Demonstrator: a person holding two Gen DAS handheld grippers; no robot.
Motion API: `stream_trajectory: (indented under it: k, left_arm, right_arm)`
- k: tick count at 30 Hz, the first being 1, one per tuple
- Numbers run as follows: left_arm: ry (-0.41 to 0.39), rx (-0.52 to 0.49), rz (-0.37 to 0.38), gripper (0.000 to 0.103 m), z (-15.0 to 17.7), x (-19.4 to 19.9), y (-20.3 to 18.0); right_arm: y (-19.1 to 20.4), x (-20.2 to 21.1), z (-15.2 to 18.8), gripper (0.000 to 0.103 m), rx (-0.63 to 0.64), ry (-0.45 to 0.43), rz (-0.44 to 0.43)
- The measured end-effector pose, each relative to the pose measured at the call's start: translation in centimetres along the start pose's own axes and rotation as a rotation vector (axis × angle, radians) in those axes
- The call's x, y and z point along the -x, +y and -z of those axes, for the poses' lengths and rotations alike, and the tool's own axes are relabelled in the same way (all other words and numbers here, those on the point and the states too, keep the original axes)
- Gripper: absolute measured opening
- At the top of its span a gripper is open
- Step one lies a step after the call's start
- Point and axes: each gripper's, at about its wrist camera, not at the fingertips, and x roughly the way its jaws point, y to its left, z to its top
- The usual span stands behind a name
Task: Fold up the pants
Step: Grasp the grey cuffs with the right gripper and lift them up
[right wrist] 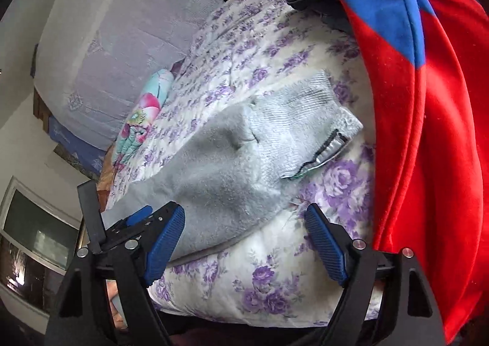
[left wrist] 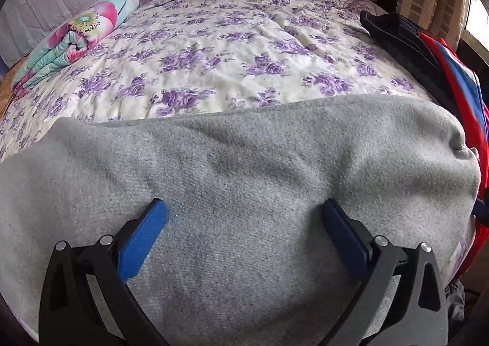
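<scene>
The grey pants [left wrist: 244, 181] lie spread on the bed [left wrist: 214, 49], unfolded; both the left gripper [left wrist: 244, 211] and right gripper [right wrist: 244, 217] hover open (holding nothing). Next, grasp an edge.

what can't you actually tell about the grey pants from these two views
- Left wrist view: the grey pants run off the bottom and left edges, behind the open left gripper; full length unknown.
- Right wrist view: the label at the waistband is too small to read.
- Right wrist view: the left gripper hides part of the pants; the right gripper is open.
</scene>
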Motion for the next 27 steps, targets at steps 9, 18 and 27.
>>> stream_trajectory:
  k: [9,18,27]
  left_arm:
    - [-0.004,0.000,0.001,0.099,-0.1,-0.2,0.0]
    - [0.002,0.018,0.002,0.099,-0.1,0.9,0.7]
    - [-0.191,0.267,-0.175,0.099,5.0,11.7,13.7]
  right_arm:
    - [-0.8,-2.5,-3.5,0.041,-0.050,-0.115,-0.048]
    - [10.3,0.6,-2.9,0.028,0.380,-0.282,0.139]
    - [27.0,-4.3,1.3,0.029,0.894,-0.312,0.236]
